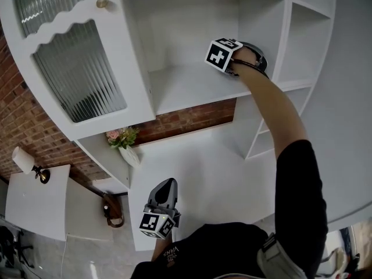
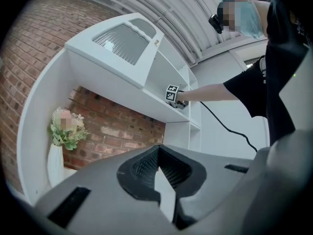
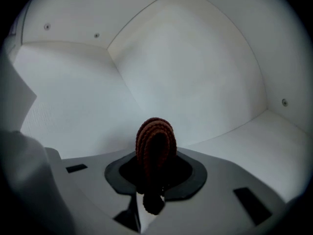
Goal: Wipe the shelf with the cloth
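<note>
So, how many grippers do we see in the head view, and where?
2. The right gripper is up in the white cabinet, at its shelf, shut on the brown cloth. The left gripper is low, near the view's bottom edge, shut on nothing.

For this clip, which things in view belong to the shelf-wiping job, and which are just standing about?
Part of the job:
- brown cloth, clamped in the right gripper
- white shelf, where that gripper is

Standing about:
- left gripper, shut on nothing, held low
- vase of flowers
- ribbed-glass cabinet door, open
- wall lamp
</note>
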